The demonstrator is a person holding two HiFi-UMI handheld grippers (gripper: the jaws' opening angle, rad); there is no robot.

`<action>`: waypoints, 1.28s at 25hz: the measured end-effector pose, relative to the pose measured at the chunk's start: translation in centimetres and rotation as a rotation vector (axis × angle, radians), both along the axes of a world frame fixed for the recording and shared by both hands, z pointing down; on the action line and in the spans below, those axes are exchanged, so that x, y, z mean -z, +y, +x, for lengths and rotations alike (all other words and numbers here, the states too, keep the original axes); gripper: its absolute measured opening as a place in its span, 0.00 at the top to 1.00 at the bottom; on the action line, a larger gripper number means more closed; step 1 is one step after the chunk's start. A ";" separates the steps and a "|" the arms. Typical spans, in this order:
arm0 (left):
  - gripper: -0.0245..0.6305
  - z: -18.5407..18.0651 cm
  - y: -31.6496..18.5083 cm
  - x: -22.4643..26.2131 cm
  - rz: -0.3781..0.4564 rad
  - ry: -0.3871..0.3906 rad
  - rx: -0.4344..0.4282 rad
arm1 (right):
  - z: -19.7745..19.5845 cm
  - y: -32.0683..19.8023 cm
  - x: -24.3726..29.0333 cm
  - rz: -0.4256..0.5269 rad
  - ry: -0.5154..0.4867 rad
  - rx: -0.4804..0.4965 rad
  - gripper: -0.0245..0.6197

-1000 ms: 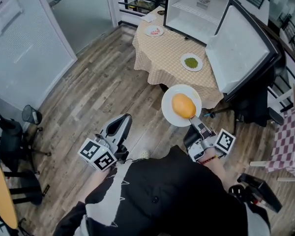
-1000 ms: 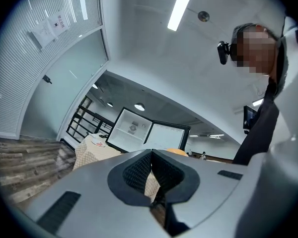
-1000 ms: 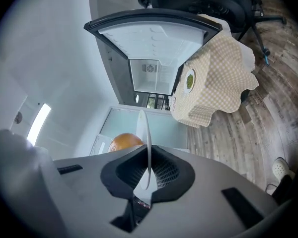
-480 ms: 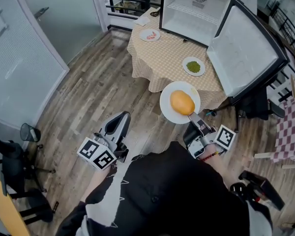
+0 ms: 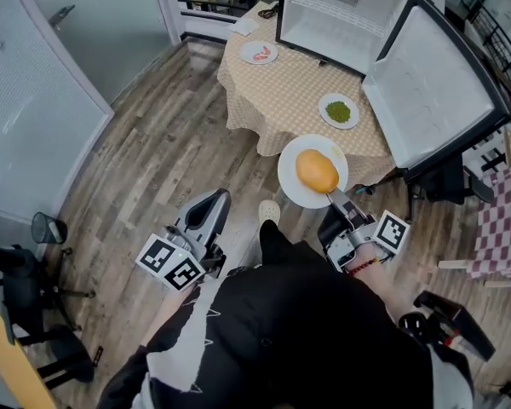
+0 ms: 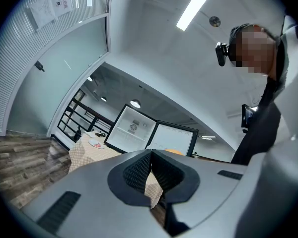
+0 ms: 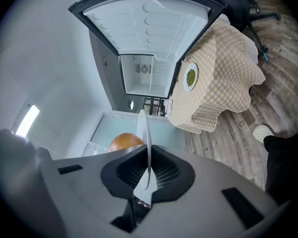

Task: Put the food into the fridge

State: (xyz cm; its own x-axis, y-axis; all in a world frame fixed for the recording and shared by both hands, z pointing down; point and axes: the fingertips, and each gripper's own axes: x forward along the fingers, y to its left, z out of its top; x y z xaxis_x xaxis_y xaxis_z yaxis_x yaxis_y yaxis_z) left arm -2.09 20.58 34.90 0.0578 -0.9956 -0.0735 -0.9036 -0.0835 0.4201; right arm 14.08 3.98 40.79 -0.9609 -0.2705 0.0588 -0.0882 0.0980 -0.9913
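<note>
The right gripper (image 5: 335,203) was found closed tight on the near rim of a white plate (image 5: 289,180), which it held out level over the wooden floor, just short of the cloth-covered table (image 5: 281,88) and well apart from the open fridge (image 5: 341,11) behind it. One rounded orange food item (image 5: 317,170) lay loose on that plate. The left gripper (image 6: 151,155) had its jaws drawn together on nothing and hung low at the person's side. The plate was judged stiff, smooth and breakable. Held by a single edge, its load would lever against the grip, so a deep bite on the rim and a level carry were advisable. The food, being round and unsecured, would likely roll if tipped. Count: three plates in all, one carried and two on the table, namely a plate of green food (image 5: 338,111) and a plate of reddish food (image 5: 260,54). There were also one fridge, one table and two grippers.
</note>
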 end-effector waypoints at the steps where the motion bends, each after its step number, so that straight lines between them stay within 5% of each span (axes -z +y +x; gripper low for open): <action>1: 0.94 -0.2 -0.2 -0.1 -0.001 0.000 0.003 | -0.5 -0.2 -0.1 0.000 0.001 0.007 0.92; 9: 0.94 -3.3 -4.0 -0.7 -0.010 -0.014 0.005 | -5.3 -4.5 -0.8 -0.029 -0.014 0.010 0.92; 29: 0.94 -15.8 -23.4 0.2 -0.016 -0.015 -0.026 | -14.8 -24.3 -0.8 -0.043 0.005 -0.093 0.92; 32: 0.94 -17.1 -25.7 -0.1 -0.019 -0.070 -0.041 | -16.9 -27.3 -1.3 -0.038 0.010 -0.101 0.92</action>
State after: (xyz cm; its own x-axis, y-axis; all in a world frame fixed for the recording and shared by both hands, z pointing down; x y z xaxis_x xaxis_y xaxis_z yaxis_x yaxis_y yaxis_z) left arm -19.15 -5.10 35.02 0.1034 -0.9935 -0.0486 -0.9269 -0.1139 0.3575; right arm -2.81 -23.35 42.12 -0.9283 -0.3632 0.0803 -0.1057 0.0505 -0.9931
